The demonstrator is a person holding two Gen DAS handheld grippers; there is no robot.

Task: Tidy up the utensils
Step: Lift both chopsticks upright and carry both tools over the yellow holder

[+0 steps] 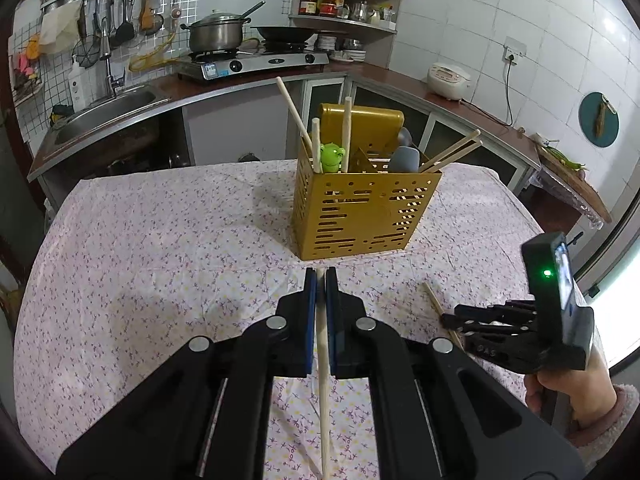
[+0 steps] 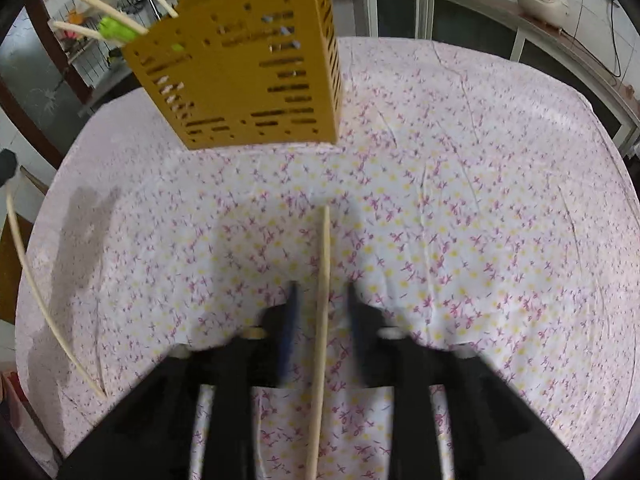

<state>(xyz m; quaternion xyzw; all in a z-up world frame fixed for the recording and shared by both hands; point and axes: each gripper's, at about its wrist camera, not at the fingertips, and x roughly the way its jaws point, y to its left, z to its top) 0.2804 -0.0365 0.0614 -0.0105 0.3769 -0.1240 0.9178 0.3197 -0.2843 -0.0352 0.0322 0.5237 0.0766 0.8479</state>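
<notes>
Where slim pale wooden chopstick (image 2: pixel 322 320) meets flowered cloth (image 2: pixel 440 200)

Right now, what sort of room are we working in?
A home kitchen, most likely: a steel pot on a gas stove, a steel sink with hanging utensils, and a white rice cooker on the counter.

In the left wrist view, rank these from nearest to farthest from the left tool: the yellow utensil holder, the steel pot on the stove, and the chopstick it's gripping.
1. The chopstick, clamped between the left tool's blue pads, centre foreground.
2. The yellow utensil holder, just ahead on the floral tablecloth.
3. The steel pot, on the stove at the back wall, upper left.
</notes>
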